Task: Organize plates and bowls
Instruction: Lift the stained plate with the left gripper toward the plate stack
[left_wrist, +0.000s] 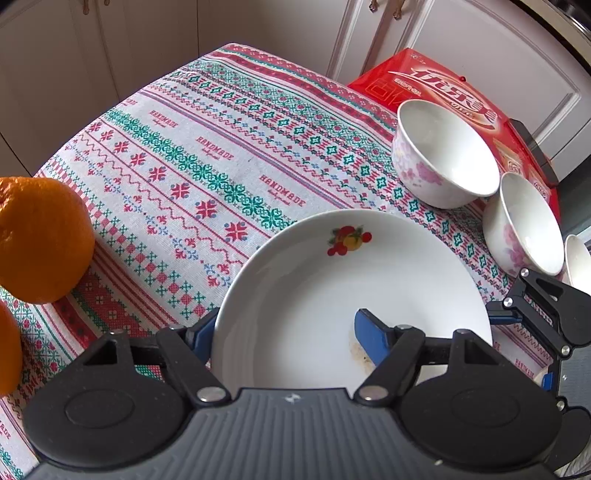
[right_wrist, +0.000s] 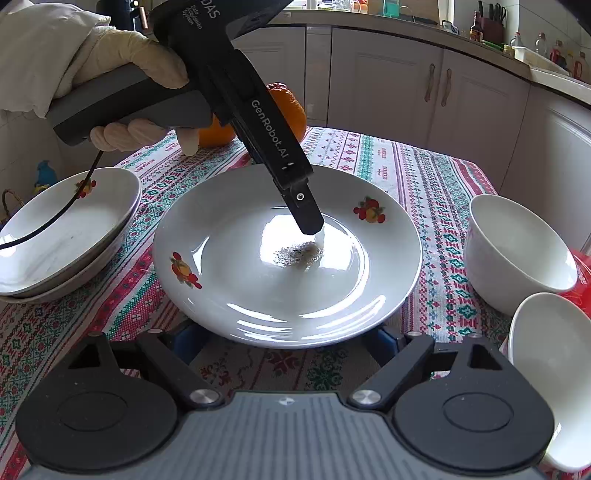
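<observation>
Left fingers (left_wrist: 364, 341): one blue pad inside the plate (left_wrist: 332, 295), the other outside its rim at the left; they clamp the plate's edge.
Right fingers (right_wrist: 384, 338): apart, tips tucked under the plate's near rim; contact cannot be told.
Left hand (right_wrist: 110, 74): gloved, gripping the handle, left gripper (left_wrist: 284, 332) angled steeply down into the plate.
Plate: on the patterned tablecloth (left_wrist: 166, 166), a brown smear at its centre.
Around: two stacked plates (right_wrist: 62, 236) left; bowls (right_wrist: 517, 251) right; oranges (left_wrist: 40, 236) behind; red box (left_wrist: 443, 88).
</observation>
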